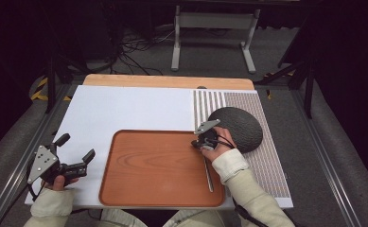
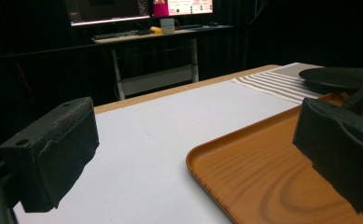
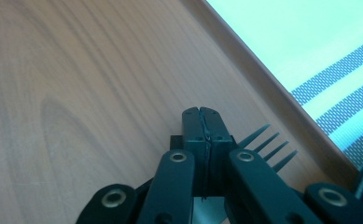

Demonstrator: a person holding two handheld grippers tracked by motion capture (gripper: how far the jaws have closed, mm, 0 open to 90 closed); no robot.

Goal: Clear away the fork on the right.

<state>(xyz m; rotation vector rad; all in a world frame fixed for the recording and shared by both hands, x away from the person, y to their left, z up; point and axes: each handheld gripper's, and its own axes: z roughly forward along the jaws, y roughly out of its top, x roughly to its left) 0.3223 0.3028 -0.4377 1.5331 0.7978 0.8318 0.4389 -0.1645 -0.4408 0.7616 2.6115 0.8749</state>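
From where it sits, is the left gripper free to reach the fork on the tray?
Probably yes: the left gripper is open, with bare tray between; but the right gripper is shut on the fork.

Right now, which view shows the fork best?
Right gripper view: the fork shows dark tines clearly beside the shut jaws, lying on the tray. High view shows its handle as a thin strip. Left gripper view: can't make it out.

I am seeing a reddish-brown tray (image 1: 158, 165) with wood grain swirling across it. Behind and left of the tray, the desk (image 1: 125, 109) is showing plain white. Right of the tray, a mat (image 1: 267, 156) is showing grey-and-white stripes and a fine dotted weave, and a dark grey speckled plate (image 1: 240, 127) is sitting on it.
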